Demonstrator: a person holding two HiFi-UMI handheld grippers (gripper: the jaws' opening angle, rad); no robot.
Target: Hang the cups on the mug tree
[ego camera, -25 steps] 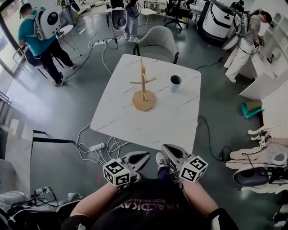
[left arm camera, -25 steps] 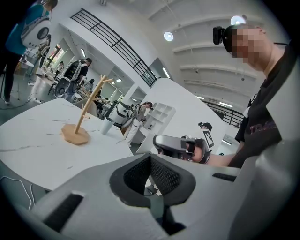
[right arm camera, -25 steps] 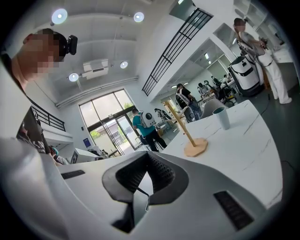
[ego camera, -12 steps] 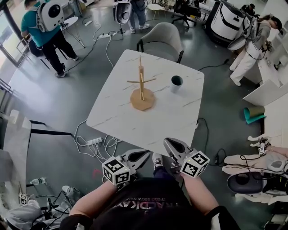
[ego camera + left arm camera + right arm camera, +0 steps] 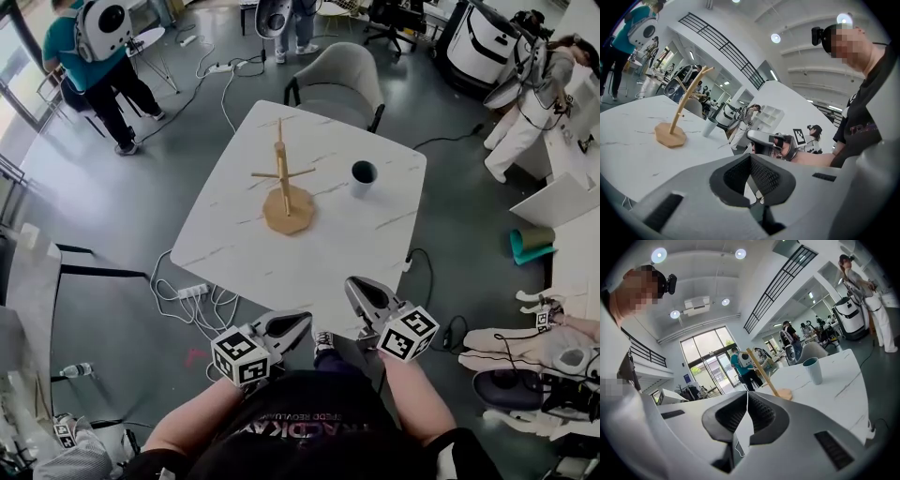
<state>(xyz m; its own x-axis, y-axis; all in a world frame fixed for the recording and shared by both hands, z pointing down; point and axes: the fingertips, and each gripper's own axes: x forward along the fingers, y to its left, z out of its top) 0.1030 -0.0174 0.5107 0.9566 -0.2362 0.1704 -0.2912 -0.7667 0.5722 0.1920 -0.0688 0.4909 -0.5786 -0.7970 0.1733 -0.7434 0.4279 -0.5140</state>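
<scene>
One cup (image 5: 364, 174) in sight, and it is not hung: it stands upright, mouth up, on the white marble-patterned table (image 5: 319, 258), to the right of the mug tree (image 5: 284, 187) and clear of it, not touching. Every peg on the tree is bare, so by my reading the task has not properly begun; the cup has to be reached, gripped, lifted and hooked on. Both tools are at the near edge of the table, well apart from cup and tree. Left gripper (image 5: 298, 323): jaws pressed together at the tips, nothing between them. Right gripper (image 5: 356, 289): jaws likewise closed, ribbed pads meeting, nothing held. Cup notes: pale, slightly tapered body, dark teal inside, looks empty from above. No handle can be made out from any view, so I cannot tell which way one might face or how it would catch a peg. Tree notes: light wood, flat rounded base, slim upright post, a few thin pegs angled out and upward near the top.
</scene>
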